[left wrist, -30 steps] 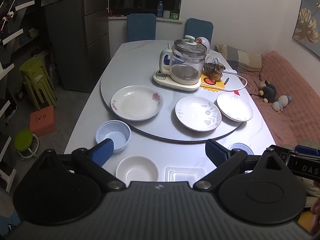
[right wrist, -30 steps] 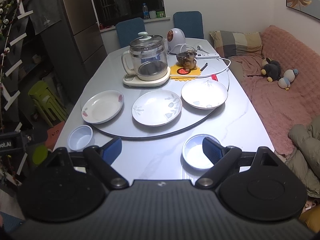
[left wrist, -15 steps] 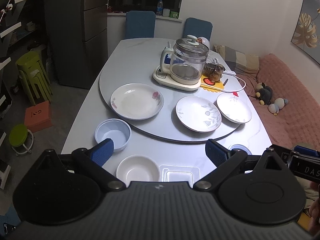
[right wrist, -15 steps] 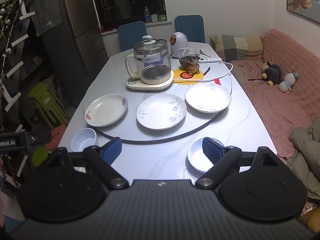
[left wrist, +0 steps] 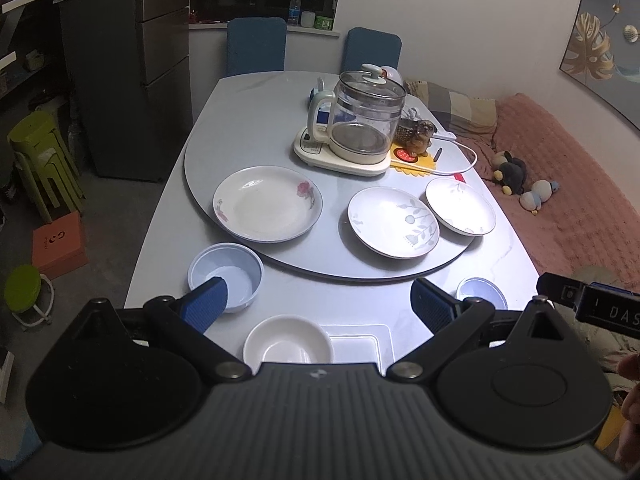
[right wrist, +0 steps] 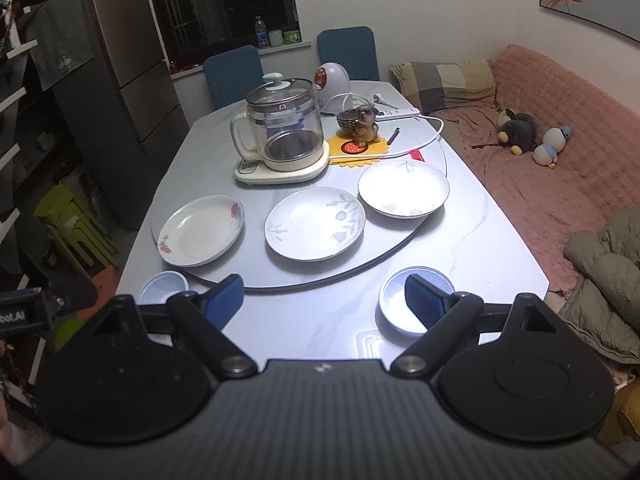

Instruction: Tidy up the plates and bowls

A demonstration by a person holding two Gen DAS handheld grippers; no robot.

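Observation:
Three plates lie on the grey turntable [left wrist: 256, 136]: a rose plate [left wrist: 267, 203] at left, a leaf plate [left wrist: 393, 221] in the middle, another leaf plate [left wrist: 460, 205] at right. On the near table stand a blue bowl [left wrist: 226, 271] at left, a white bowl [left wrist: 287, 344] in front, a second blue bowl [right wrist: 414, 300] at right. My left gripper [left wrist: 318, 300] is open above the white bowl. My right gripper [right wrist: 324, 296] is open; its right finger overlaps the right blue bowl. Both hold nothing.
A glass kettle [left wrist: 366, 118] on its base, a dog figurine [left wrist: 418, 136] on a yellow mat and a white cable stand at the back of the turntable. A white rectangular tray [left wrist: 356, 344] lies by the white bowl. Blue chairs stand behind, a pink sofa [right wrist: 560, 160] at right.
Both grippers have risen and drawn back slightly, so the table looks a little farther. Nothing on the table has moved. Both grippers stay open.

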